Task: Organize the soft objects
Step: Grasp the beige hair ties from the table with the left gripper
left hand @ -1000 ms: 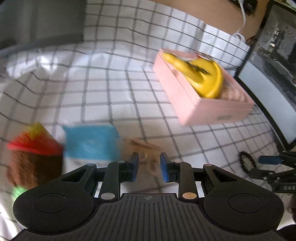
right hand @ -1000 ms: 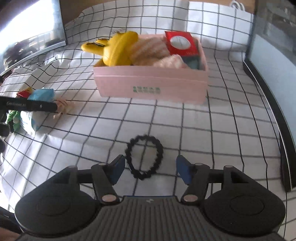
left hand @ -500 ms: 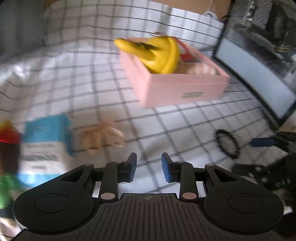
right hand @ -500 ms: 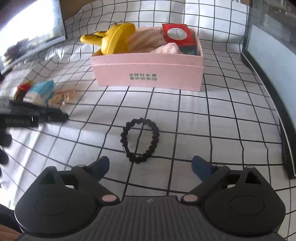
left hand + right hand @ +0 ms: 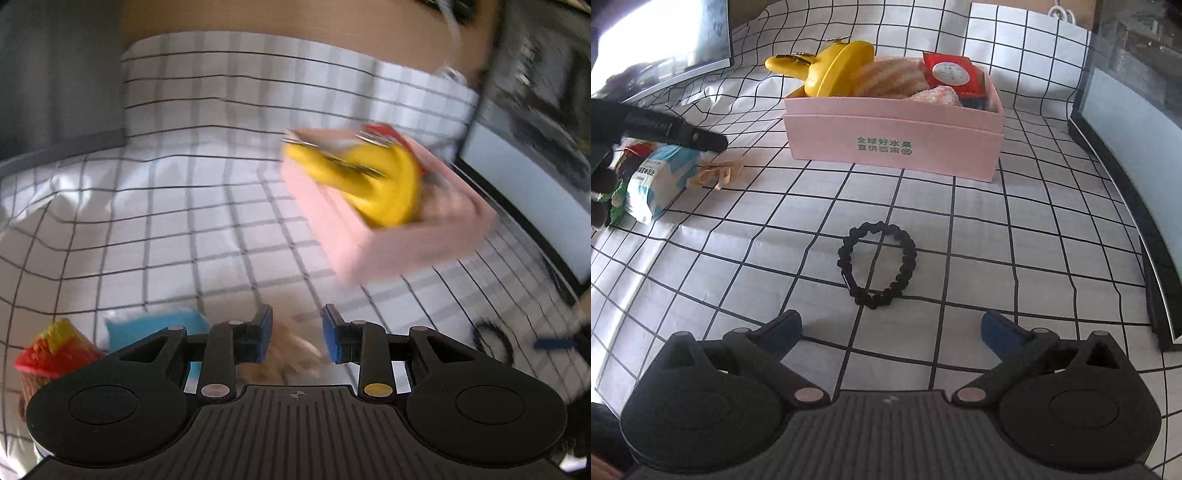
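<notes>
The left gripper (image 5: 297, 338) hovers low over the checked cloth (image 5: 166, 229), its blue pads parted with a narrow gap, and a bundle of tan rubber bands (image 5: 291, 354) lies under that gap; whether the pads touch it I cannot tell, as this view is blurred. Just left of the bundle sits a blue-and-white soft packet (image 5: 155, 326), and further left a red-and-yellow plush thing (image 5: 55, 350). Far and to the right stands the pink box (image 5: 388, 236), with a yellow plush toy (image 5: 376, 184) leaning out of its left end.

The right gripper (image 5: 891, 328) is spread wide, holding nothing. A black beaded hair tie (image 5: 878, 264) lies flat on the cloth ahead of it, between the fingertips' line and the box, touching neither finger. From this side the pink box (image 5: 894, 147) shows green print on its near wall; inside are the yellow plush toy (image 5: 834, 68), striped pink soft pieces (image 5: 890, 79) and a red packet (image 5: 951, 74) at the right end. Off to the left the rubber bands (image 5: 718, 173) rest beside the blue-and-white packet (image 5: 659, 179), with the left gripper's dark finger (image 5: 672, 131) above them.
</notes>
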`<state>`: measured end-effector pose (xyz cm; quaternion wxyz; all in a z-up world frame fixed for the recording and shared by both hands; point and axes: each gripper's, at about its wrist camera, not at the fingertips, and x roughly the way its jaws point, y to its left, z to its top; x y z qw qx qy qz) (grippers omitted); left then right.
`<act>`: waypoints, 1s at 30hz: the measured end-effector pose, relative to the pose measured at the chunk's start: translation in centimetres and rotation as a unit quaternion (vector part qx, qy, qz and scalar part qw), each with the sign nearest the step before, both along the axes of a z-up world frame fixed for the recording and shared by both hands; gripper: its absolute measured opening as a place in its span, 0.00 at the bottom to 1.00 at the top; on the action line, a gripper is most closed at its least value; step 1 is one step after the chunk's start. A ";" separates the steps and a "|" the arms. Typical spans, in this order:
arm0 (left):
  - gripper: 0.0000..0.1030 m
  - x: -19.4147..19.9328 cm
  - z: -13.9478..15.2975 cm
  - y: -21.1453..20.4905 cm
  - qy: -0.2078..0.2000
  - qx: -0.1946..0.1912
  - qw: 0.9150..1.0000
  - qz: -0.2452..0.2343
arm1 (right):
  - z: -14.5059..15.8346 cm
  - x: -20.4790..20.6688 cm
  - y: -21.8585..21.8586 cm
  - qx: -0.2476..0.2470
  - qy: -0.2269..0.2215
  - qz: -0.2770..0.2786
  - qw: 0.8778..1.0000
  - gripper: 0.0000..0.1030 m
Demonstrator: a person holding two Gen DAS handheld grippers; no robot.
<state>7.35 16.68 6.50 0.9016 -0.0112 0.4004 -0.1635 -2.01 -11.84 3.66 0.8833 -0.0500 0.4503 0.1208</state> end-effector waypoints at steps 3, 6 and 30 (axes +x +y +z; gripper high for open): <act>0.32 2.3 -1.0 2.0 0.025 -0.039 0.999 0.029 | -0.1 -0.3 0.0 0.000 -0.004 -0.006 1.000 1.00; 0.30 3.3 -2.1 3.1 0.051 -0.060 0.996 0.035 | 0.0 -0.6 -0.1 0.000 -0.003 -0.007 1.000 1.00; 0.29 0.1 -2.6 -1.5 0.053 -0.031 0.997 0.043 | 0.0 -1.7 -0.1 0.003 -0.019 -0.018 1.000 1.00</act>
